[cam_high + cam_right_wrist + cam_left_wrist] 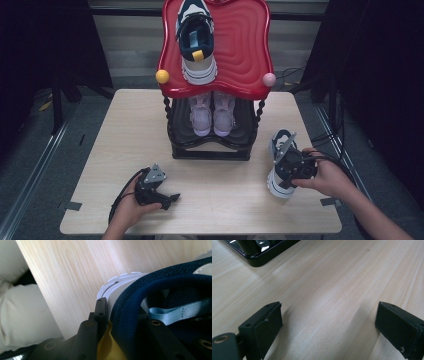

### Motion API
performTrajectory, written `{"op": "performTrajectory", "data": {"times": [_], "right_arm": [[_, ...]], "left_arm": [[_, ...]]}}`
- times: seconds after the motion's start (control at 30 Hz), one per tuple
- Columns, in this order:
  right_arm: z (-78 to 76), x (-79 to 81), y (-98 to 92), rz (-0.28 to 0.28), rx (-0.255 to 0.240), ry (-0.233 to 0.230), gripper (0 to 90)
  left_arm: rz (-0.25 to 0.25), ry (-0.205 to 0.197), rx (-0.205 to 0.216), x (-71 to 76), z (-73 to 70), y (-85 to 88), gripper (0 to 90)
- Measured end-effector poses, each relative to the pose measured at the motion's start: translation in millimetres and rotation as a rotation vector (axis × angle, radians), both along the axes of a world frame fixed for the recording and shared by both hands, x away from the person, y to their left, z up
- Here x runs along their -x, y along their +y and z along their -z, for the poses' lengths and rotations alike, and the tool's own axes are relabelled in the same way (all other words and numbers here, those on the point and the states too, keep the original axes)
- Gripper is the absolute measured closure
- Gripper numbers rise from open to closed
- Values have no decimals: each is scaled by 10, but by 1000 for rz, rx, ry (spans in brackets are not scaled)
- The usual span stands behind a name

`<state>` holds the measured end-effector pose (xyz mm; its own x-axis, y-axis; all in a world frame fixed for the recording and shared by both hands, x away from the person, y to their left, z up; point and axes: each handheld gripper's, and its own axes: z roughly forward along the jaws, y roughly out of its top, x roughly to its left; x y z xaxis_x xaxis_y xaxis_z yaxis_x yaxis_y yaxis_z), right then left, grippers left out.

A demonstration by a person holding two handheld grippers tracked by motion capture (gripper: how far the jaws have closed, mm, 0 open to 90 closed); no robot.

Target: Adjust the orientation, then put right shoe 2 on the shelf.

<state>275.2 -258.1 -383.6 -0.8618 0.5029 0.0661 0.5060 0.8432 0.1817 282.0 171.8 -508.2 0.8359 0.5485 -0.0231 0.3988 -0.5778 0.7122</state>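
Navy sneaker (281, 167), heel clamped, lies half hidden under the right gripper (295, 167).

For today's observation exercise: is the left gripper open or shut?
Open. The left gripper rests on the table, its black jaws wide apart with bare wood between them.

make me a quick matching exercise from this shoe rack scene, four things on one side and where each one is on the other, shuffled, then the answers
1. navy sneaker
2. pink shoes
3. right gripper
4. left gripper

A. on the rack's black lower shelf
B. on the red top shelf
C. open over bare table
D. clamped on the heel collar of a second navy sneaker

Pairs: 1-B, 2-A, 3-D, 4-C
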Motion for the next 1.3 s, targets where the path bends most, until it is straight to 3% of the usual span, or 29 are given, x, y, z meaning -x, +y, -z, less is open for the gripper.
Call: {"op": "performTrajectory", "data": {"times": [0.4, 0.83, 1.07, 1.3], "right_arm": [[-633, -25, -8, 5, -11, -22, 743], [-1450, -41, 112, -23, 63, -61, 748], [-1966, -52, 190, -18, 84, -106, 748], [-2489, -90, 337, -15, 135, -191, 750]], "left_arm": [[5, 3, 6, -7, 4, 0, 66], [7, 6, 7, -13, 2, 0, 65], [9, 3, 0, -15, 2, 3, 65], [8, 5, 3, -13, 4, 1, 65]]}}
